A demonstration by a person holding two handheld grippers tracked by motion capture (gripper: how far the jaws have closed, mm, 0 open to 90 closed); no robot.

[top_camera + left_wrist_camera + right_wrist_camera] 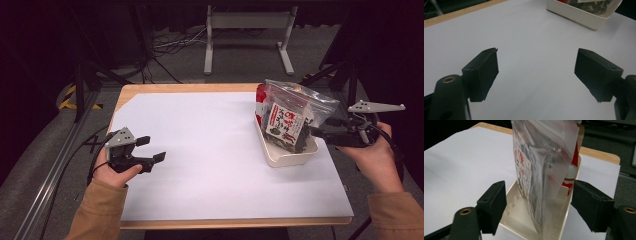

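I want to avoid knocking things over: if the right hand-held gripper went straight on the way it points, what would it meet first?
Probably the clear bag standing in the white tray: it sits right between the open jaws of the right hand-held gripper.

1. I hold two grippers: my left gripper (154,149) at 8 o'clock on the bench (210,150), my right gripper (316,132) at 3 o'clock.
2. One white tray (287,156) sits at 2 o'clock.
3. One clear zip bag (295,112) stands in that tray, with one printed packet of dark food (286,125) inside it.
4. One red package (260,95) stands behind the bag, at the tray's 12 o'clock end.
5. One white sheet (200,130) covers the bench.
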